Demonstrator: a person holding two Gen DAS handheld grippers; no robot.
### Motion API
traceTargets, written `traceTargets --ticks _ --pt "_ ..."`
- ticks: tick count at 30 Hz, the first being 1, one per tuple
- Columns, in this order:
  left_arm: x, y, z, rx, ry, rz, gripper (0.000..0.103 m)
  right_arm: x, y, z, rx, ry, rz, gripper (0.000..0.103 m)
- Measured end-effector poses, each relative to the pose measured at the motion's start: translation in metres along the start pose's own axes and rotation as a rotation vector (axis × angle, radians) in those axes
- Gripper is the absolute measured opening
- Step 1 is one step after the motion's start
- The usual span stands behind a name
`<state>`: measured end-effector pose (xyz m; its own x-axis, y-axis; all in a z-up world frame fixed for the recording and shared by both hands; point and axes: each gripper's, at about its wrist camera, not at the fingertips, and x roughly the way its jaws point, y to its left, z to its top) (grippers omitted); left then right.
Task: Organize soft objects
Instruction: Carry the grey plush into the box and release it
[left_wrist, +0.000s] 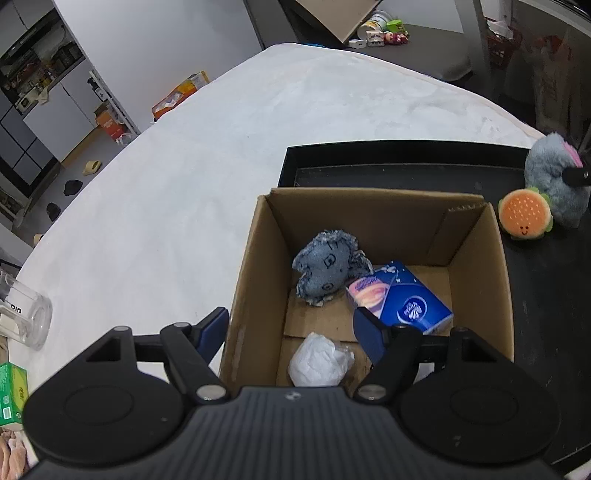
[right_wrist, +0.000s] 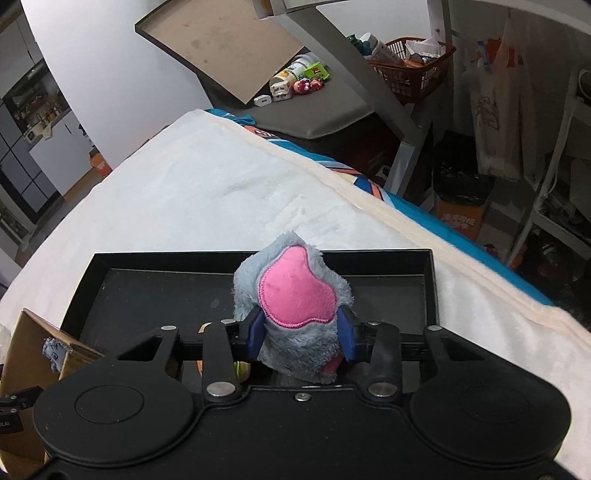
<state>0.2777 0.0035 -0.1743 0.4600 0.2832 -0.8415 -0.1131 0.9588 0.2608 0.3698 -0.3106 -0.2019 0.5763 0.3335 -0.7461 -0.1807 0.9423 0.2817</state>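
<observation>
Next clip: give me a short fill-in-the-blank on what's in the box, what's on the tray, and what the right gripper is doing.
1. The right gripper is shut on the grey plush with a ____ patch.
2. The burger toy sits on the black ____, beside the cardboard box.
3. The denim plush lies inside the ____.
4. The left gripper holds ____; one finger is inside the box, one outside.

Missing words: pink; tray; cardboard box; nothing
</observation>
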Motion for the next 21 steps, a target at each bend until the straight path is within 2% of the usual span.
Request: traceTargets --ticks 9,13,16,21 --pt "-0.009 0.005 -0.008 0.006 0.005 -0.014 0.073 -0.027 -0.001 -0.003 0.012 -0.033 -0.024 0.040" --pt "-0.013 0.014 -0.010 -0.035 0.006 -0.038 0.073 -0.038 0.004 -0.006 0.021 -0.045 -0.013 0.040" --pt "-0.016 0.023 -0.014 -0.075 0.008 -0.062 0.073 -0.044 0.012 -0.008 0.015 -0.044 -0.019 0.040" --pt "-0.023 0.036 -0.022 -0.087 -0.005 -0.076 0.073 -0.059 0.034 -0.008 -0.035 -0.055 -0.003 0.040"
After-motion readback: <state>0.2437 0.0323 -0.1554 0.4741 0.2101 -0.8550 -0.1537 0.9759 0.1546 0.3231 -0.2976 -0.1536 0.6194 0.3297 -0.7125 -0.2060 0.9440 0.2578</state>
